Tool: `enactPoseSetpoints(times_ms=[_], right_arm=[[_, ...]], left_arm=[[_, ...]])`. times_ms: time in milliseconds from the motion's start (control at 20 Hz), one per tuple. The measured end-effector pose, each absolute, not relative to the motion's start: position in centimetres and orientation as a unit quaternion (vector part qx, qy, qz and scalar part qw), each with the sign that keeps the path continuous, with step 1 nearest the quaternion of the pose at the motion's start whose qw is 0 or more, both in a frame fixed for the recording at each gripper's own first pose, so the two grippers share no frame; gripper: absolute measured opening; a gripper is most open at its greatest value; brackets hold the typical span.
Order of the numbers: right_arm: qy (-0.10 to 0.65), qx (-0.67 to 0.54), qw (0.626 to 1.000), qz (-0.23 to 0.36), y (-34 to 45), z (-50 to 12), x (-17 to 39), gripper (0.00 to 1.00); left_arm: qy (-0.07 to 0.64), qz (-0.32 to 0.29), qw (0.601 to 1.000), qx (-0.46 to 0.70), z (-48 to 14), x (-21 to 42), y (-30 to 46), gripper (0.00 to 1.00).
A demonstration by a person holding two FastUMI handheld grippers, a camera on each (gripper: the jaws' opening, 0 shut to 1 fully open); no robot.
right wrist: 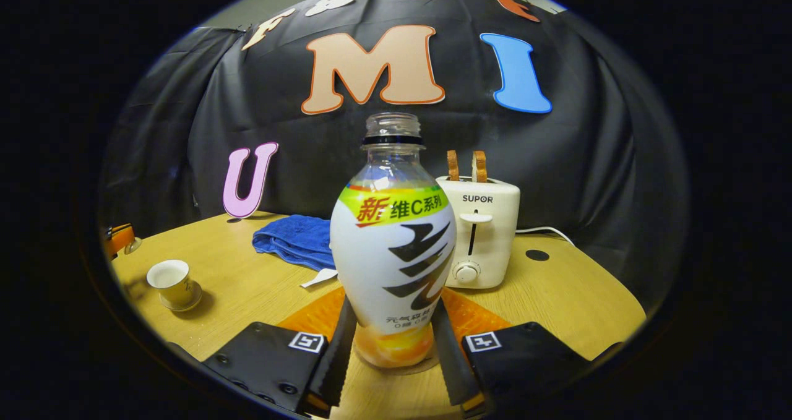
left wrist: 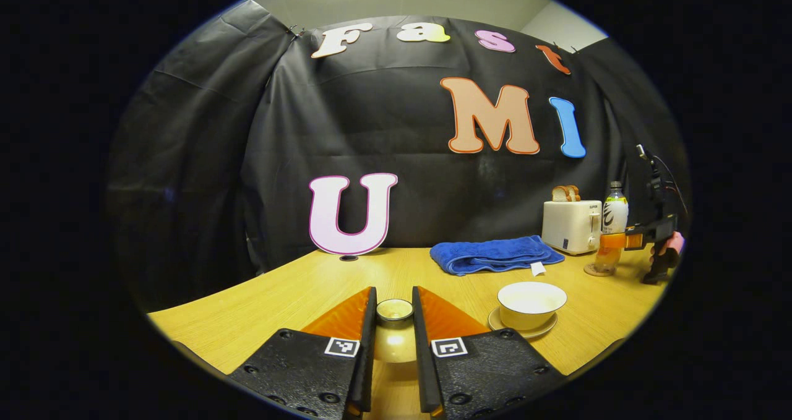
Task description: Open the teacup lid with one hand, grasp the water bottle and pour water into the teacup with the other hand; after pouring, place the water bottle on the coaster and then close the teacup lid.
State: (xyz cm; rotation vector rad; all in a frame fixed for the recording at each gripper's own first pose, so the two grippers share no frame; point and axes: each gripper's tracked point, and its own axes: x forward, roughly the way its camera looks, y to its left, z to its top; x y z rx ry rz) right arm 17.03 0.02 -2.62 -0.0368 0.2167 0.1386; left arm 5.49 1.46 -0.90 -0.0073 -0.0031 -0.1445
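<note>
Wooden tabletop [left wrist: 291, 290] is stretching across the booth, backed by a black cloth wall [left wrist: 204, 160]. In the left gripper view, the left gripper [left wrist: 394, 312] is reaching level over the table with its two fingers closed against the sides of the teacup lid [left wrist: 394, 330], knob pointing up; the lid's lower edge is dropping out of sight between the fingers, so how far it sits above the wood is hard to tell. The uncovered teacup [left wrist: 531, 304] is sitting on its saucer [left wrist: 521, 328] just to the right. Farther right, the right gripper [left wrist: 612, 242] is reaching in from the edge, a bit of the hand behind it barely showing, its fingers at the water bottle [left wrist: 612, 222].

In the right gripper view, the right gripper [right wrist: 394, 346] is pointing forward with both fingers pressing the lower body of the uncapped bottle [right wrist: 394, 247], which is standing upright on a round coaster [right wrist: 402, 365], mostly hidden beneath it. A white toaster [right wrist: 479, 234] with two bread slices is standing just behind, the word SUPOR printed on it. A folded blue towel [right wrist: 294, 237] is lying to the left, and the teacup [right wrist: 170, 281] is sitting well apart near the left edge.
</note>
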Motion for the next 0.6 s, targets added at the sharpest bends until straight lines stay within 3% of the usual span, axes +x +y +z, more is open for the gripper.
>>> enactPoseSetpoints(times_ms=[350,400,600], right_arm=[[0.102,-0.021,0.992,0.068,-0.14,-2.7,17.05,0.74],[0.105,-0.023,0.992,0.069,-0.08,-2.9,16.98,0.7],[0.101,-0.017,0.992,0.073,-0.02,-2.69,16.71,0.86]], left_arm=[[-0.001,-0.072,0.997,-0.004,-0.91,5.52,1.45,0.28],[-0.002,-0.072,0.997,-0.004,-0.87,5.55,1.49,0.27],[-0.002,-0.072,0.997,-0.004,-0.91,5.51,1.47,0.28]])
